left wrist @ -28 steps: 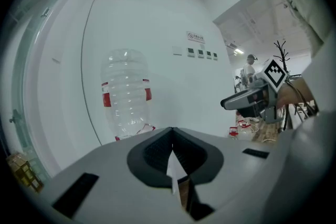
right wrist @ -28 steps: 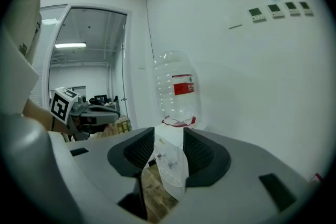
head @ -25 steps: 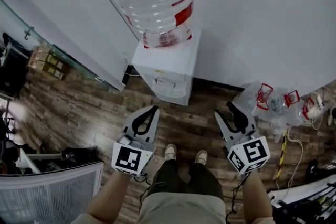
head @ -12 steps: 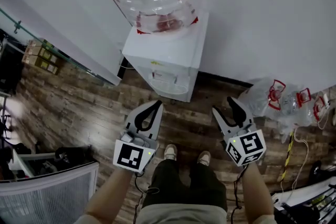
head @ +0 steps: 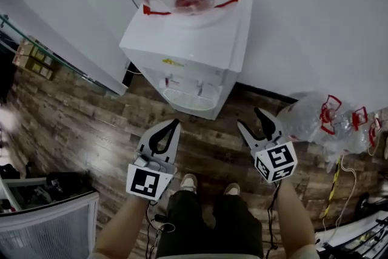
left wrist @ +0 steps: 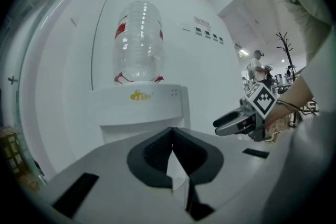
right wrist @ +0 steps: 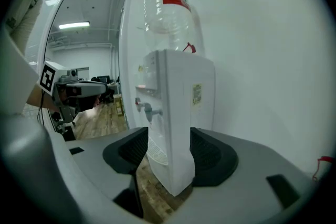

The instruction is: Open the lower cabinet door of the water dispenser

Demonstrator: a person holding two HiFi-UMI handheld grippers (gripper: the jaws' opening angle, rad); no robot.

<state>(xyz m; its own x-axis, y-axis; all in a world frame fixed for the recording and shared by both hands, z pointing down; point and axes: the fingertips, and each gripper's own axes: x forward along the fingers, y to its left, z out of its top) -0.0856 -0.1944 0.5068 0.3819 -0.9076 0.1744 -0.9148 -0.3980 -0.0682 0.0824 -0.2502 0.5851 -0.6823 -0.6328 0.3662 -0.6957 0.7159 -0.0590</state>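
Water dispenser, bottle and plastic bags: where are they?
water dispenser [head: 176,39]: head view, its white top.
bottle [left wrist: 137,39]: left gripper view, its clear ribbed side.
plastic bags [head: 306,121]: head view, the crumpled clear plastic.

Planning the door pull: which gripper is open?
The right gripper: its jaws have just been opening, nothing between them; the left gripper has its jaws together.

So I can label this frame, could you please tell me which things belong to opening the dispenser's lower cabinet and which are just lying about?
Belonging to the job: water dispenser; left hand-held gripper, shut; right hand-held gripper, jaws just opened wider, nothing between them.
Just lying about: bag of empty bottles by the wall; cardboard boxes at the left.
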